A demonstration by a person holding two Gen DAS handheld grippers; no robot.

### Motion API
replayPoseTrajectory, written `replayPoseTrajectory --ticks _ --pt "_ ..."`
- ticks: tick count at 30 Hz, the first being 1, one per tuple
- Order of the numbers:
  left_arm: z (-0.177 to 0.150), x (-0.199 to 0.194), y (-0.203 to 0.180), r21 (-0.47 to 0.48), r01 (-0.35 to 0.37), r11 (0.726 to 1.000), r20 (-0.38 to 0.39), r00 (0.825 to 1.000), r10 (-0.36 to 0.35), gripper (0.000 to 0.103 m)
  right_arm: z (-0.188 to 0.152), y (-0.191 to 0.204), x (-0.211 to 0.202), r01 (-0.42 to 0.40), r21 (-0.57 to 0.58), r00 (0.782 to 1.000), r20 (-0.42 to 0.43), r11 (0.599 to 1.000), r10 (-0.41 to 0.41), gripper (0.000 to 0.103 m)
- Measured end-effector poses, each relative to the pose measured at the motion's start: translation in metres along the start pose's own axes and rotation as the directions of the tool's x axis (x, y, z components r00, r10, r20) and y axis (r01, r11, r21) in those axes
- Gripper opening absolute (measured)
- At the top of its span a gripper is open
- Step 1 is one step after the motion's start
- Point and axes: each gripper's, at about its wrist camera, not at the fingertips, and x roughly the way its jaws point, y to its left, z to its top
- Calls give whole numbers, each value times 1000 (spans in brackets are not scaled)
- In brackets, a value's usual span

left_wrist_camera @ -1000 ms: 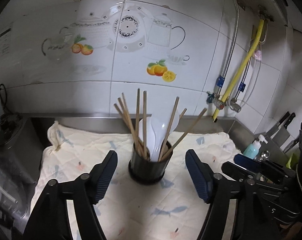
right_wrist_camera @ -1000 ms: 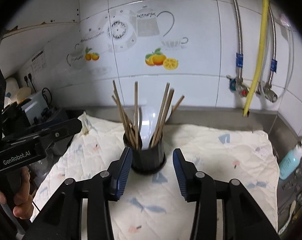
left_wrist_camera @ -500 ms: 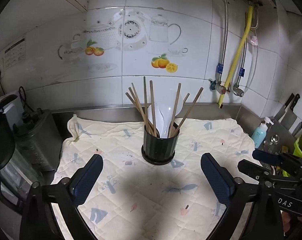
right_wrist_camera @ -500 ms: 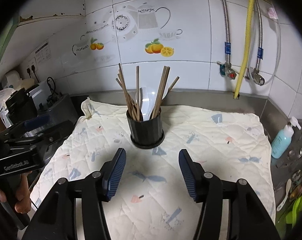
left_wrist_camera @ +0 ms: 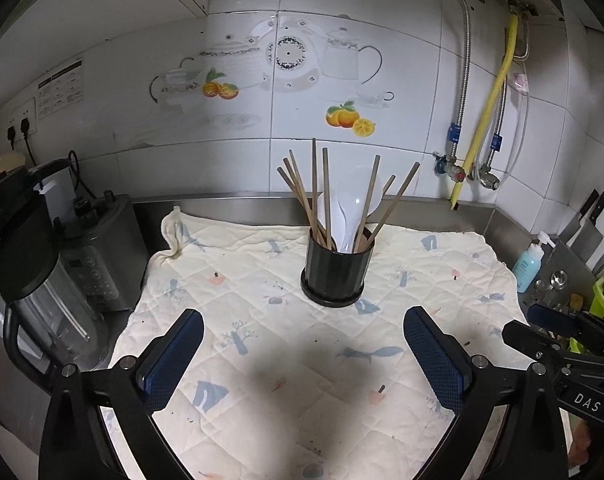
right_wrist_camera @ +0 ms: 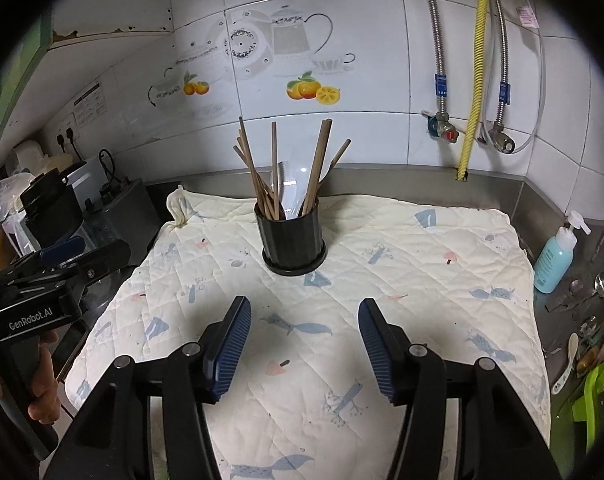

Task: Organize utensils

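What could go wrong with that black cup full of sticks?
The chopsticks lean out past the rim of the black holder, so an arm passing close might catch one and tip it. The quilted cloth under it is soft and wrinkled, so the holder could wobble if bumped. Both grippers are open and empty.

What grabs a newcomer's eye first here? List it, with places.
The ribbed black plastic utensil cup stands upright mid-way along the cream quilted cloth, bristling with brown wooden chopsticks and a white plastic rice paddle. Behind it, orange-fruit decals brighten the white tiled wall.
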Motion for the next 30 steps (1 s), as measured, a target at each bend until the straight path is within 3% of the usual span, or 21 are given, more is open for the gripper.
replayPoseTrajectory --ticks 30 --pt "-19 -10 14 24 -43 999 -28 999 43 103 -10 -1 -12 5 -5 1000 7 1000 -5 65"
